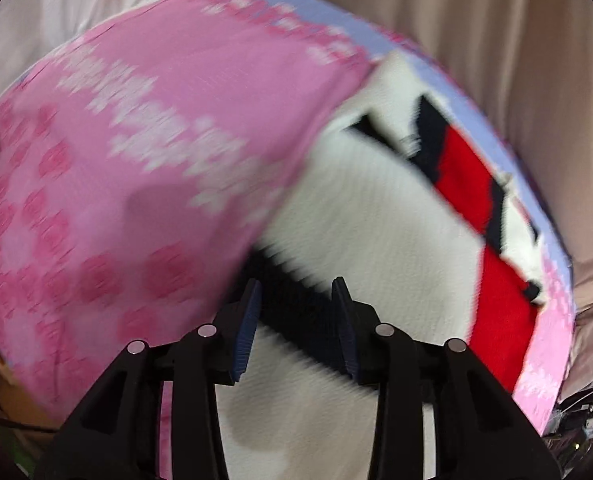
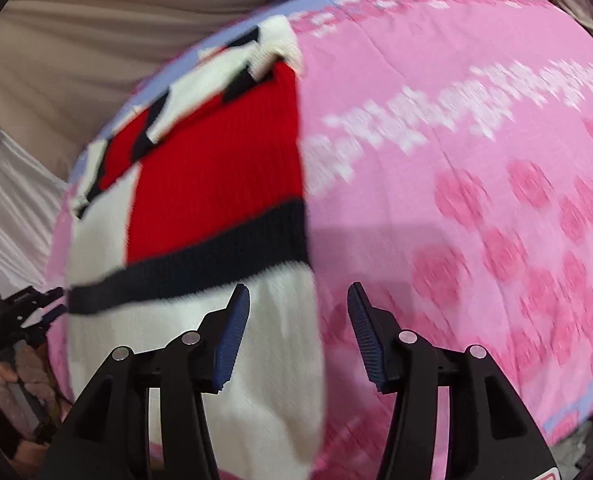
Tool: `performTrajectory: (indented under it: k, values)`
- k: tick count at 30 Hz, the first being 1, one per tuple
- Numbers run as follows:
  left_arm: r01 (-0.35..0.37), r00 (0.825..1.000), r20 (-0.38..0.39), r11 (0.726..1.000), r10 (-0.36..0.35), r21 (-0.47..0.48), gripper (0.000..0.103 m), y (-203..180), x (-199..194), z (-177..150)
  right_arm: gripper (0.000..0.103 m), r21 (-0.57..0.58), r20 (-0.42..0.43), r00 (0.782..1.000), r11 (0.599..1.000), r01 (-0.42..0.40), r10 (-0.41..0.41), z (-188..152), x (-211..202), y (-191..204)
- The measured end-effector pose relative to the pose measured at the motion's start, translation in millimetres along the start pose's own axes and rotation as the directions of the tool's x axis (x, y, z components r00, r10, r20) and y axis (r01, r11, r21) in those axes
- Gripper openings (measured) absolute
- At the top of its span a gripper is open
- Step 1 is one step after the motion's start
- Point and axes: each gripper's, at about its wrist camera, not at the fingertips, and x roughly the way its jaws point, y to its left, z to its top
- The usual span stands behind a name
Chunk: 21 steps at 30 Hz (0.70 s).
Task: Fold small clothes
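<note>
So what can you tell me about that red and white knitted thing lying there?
The sweater is a ribbed knit in white and red blocks with a dark navy stripe across it and navy trim at the far end. It lies flat, apparently folded, on the pink patterned cloth. Both open grippers hover by it; neither visibly grips it.

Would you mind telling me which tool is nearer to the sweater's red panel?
Right, as far as these views show. The right tool is open beside the sweater edge, just below the red panel. The left tool is open over the navy stripe, farther away.
</note>
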Motion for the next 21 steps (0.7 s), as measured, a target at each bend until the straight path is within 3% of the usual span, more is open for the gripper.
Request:
performTrajectory:
  k: [5, 8, 12, 13, 14, 15, 16, 19, 21]
  values:
    - [0.117, 0.991, 0.061, 0.993, -0.115, -0.027, 0.035, -57, 23, 54, 0.052, -0.042, 0.088, 0.994, 0.997, -0.067, 0.071, 92, 28, 31]
    - [0.083, 0.991, 0.102, 0.996, -0.081, -0.013, 0.035, -74, 45, 89, 0.052, -0.003, 0.112, 0.992, 0.999, -0.050, 0.050, 136, 57, 42]
    - [0.025, 1.000, 0.006, 0.994, -0.024, -0.103, 0.032, -53, 92, 116, 0.062, 0.049, 0.089, 0.996, 0.999, 0.014, -0.018, 162, 96, 48]
    - [0.027, 1.000, -0.011, 0.993, -0.028, -0.113, 0.025, -47, 100, 119, 0.061, 0.071, 0.075, 0.997, 0.997, 0.004, -0.009, 164, 107, 47]
    - [0.027, 1.000, 0.000, 0.994, -0.027, -0.105, 0.023, -45, 100, 119, 0.057, 0.075, 0.074, 0.997, 0.997, -0.011, 0.005, 164, 113, 50]
    - [0.024, 1.000, 0.009, 0.996, -0.023, -0.090, 0.020, -46, 100, 120, 0.017, 0.060, 0.074, 0.997, 0.998, -0.018, 0.014, 164, 113, 54]
    - [0.020, 1.000, 0.014, 0.997, -0.019, -0.077, 0.015, -46, 99, 121, 0.010, 0.038, 0.078, 0.997, 0.999, -0.027, 0.024, 165, 110, 61]
    - [0.007, 1.000, 0.026, 0.998, -0.005, -0.060, 0.014, -46, 95, 125, 0.008, 0.006, 0.212, 0.976, 0.998, -0.061, 0.059, 165, 73, 69]
    - [-0.001, 1.000, 0.017, 0.998, 0.002, -0.066, 0.014, -43, 98, 126, 0.008, 0.008, 0.225, 0.974, 1.000, 0.008, -0.009, 163, 74, 57]
